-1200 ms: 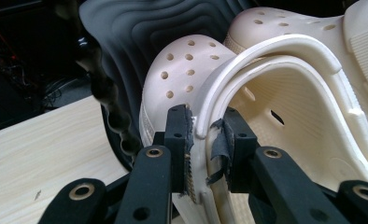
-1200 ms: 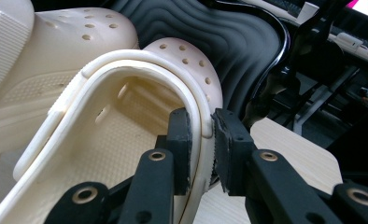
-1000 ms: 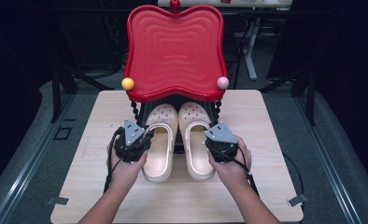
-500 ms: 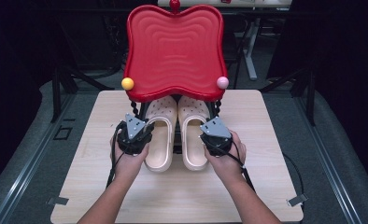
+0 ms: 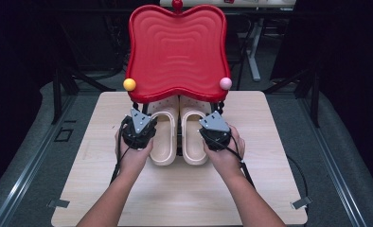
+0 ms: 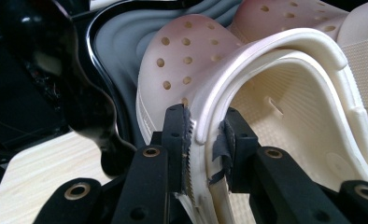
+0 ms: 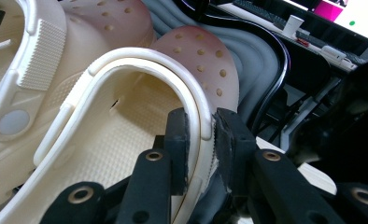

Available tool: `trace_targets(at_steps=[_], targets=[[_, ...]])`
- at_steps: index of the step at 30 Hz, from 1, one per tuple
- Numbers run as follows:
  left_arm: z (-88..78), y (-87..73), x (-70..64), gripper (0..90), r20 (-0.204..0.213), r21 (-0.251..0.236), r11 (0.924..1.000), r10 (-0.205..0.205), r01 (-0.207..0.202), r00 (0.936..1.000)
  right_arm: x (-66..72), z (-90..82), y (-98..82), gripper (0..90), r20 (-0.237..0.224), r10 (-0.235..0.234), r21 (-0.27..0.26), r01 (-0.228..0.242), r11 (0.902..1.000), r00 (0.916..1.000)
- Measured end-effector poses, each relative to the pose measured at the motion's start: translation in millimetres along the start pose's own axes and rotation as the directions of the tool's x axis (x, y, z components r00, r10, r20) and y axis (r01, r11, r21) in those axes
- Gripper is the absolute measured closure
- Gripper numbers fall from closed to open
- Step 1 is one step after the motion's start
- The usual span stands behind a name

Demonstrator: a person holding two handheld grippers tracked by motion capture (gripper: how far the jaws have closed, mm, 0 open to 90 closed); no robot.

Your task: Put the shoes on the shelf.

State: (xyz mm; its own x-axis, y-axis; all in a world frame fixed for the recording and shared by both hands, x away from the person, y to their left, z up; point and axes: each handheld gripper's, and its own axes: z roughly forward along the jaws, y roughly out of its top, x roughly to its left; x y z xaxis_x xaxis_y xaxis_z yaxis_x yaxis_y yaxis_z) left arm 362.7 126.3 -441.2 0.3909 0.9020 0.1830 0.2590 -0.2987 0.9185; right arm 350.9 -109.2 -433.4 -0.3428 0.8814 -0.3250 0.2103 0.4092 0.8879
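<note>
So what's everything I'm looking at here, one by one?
clogs: two, cream with perforated toes, side by side on the table, toes tucked under the red shelf
red shelf: one, red with a wavy ridged top, raised on black legs at the table's far side
balls: two, a yellow ball at the shelf's front left corner, a pink ball at its front right
knob: one, red, at the shelf's far edge
table: one, pale wood
left tongs: black, shut on the outer side wall of the left clog
right tongs: black, shut on the outer side wall of the right clog
hands: two, one holding each tongs
</note>
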Motion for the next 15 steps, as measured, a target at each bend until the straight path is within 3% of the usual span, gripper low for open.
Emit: trace_targets(at_steps=[10,15], targets=[[-3.6,-2.1,1.9,69.2,0.044,-0.015,0.9988,-0.046,0.047,0.9979,-1.9,-1.7,-1.4,68.2,-0.035,0.020,-0.011,-0.021,0.9997,0.9992],[-2.9,-3.9,2.0,66.8,0.044,-0.011,0.9989,-0.046,0.046,0.9980,-0.7,-1.6,-1.8,66.8,-0.037,0.017,-0.004,-0.017,0.9998,0.9992]])
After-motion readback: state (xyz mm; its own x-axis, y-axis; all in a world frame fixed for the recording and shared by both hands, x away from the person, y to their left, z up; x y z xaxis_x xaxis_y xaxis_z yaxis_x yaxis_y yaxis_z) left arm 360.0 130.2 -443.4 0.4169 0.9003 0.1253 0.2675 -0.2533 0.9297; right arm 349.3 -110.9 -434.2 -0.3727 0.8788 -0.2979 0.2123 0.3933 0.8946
